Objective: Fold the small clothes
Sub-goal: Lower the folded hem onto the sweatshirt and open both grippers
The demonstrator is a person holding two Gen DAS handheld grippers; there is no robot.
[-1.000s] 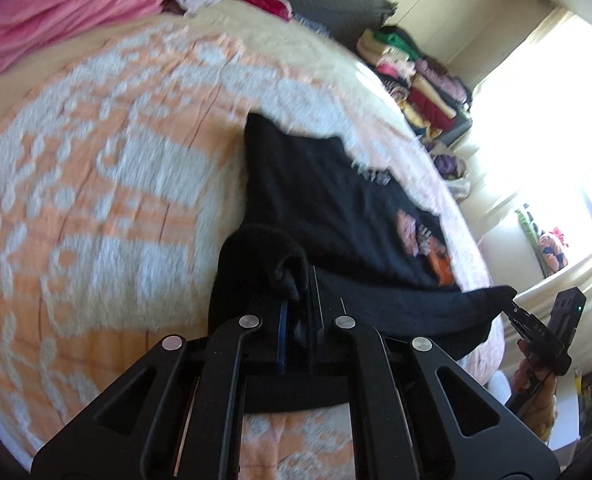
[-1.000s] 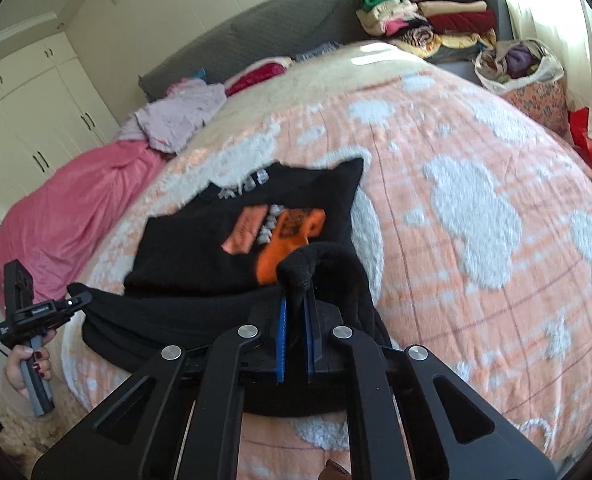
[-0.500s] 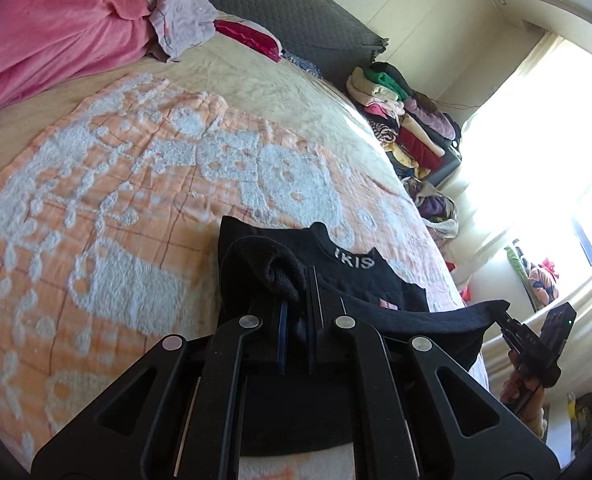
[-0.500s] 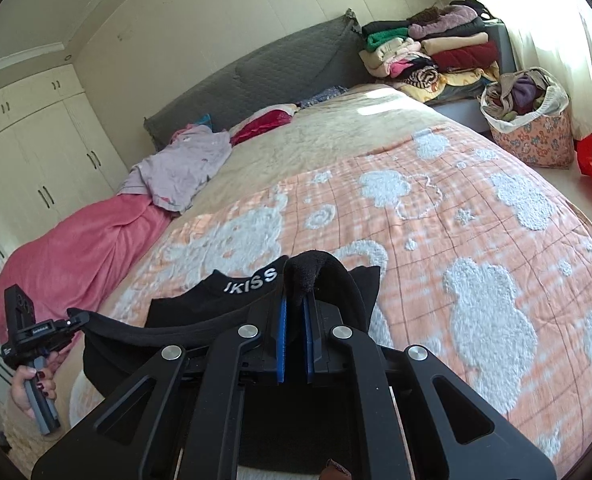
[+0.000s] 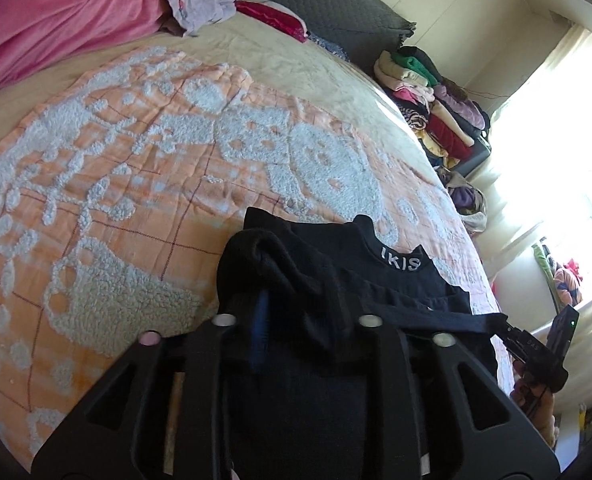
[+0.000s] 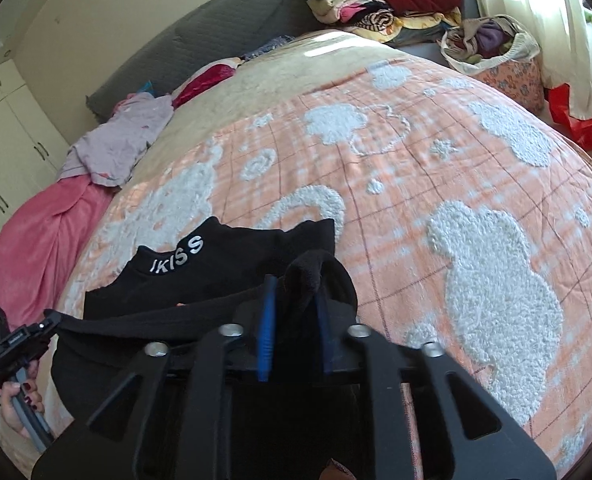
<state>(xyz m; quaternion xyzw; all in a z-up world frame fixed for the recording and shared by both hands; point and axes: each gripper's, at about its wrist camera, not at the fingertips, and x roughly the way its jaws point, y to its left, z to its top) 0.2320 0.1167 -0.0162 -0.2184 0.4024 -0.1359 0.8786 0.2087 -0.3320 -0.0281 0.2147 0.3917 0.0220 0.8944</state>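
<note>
While pinching the hem of the black top point(image 6: 232, 280) in both tongs point(image 5: 296, 312) point(image 6: 292, 312), roughly halfway: folded toward its collar, not yet flattened on the bed point(image 6: 475, 184).

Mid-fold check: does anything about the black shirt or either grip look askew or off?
Nothing looks damaged or spilled. The black shirt has its lower hem lifted toward the collar, stretched between the left gripper and right gripper. The hem bunches in a thick wad at each grip. Loose clothes lie near the pink blanket.
</note>
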